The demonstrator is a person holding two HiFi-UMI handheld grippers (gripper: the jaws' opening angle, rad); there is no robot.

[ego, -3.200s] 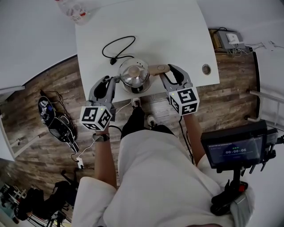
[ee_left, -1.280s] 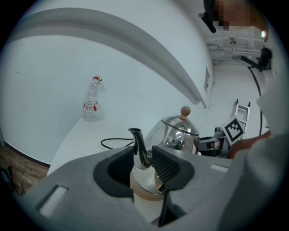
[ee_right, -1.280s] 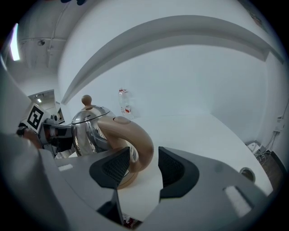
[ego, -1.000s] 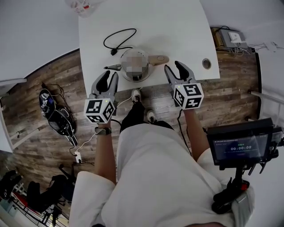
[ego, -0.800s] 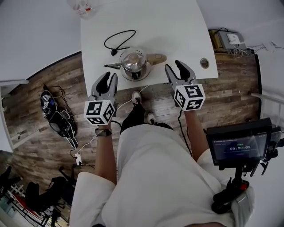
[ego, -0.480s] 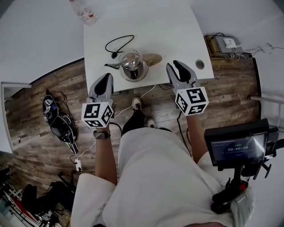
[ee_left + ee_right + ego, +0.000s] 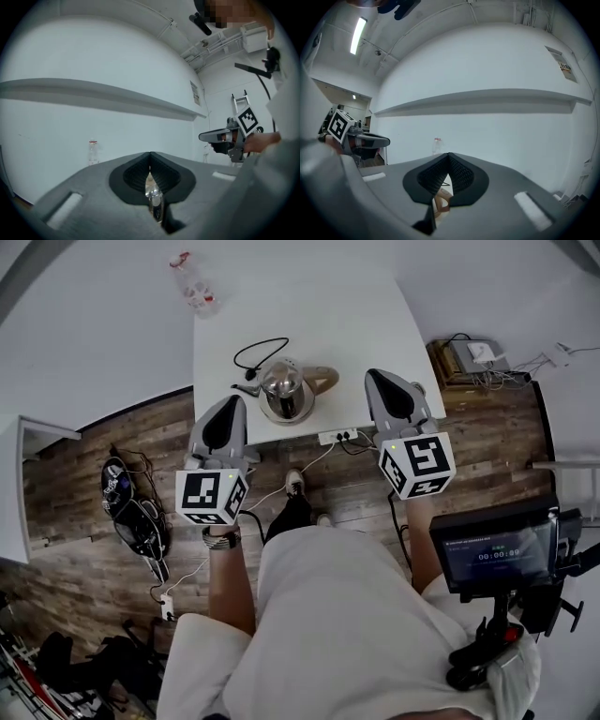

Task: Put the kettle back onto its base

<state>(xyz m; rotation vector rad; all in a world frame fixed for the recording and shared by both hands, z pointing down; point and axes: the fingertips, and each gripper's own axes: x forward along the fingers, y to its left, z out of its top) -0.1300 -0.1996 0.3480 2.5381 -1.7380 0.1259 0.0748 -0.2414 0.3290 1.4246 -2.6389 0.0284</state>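
Holds left gripper [image 7: 228, 403] and right gripper [image 7: 381, 377] clenched empty, clear of the table [image 7: 319, 306]: kettle [image 7: 286, 388] seemingly seated on its base [image 7: 284, 416] already.

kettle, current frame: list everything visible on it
The kettle is a shiny metal pot with a domed lid, a tan handle pointing right and a dark spout pointing left. It stands upright near the front edge of the white table, with a black cord looped behind it. Whether a base sits under it can't be told from above. The left gripper and right gripper, both shut, flank it without touching.
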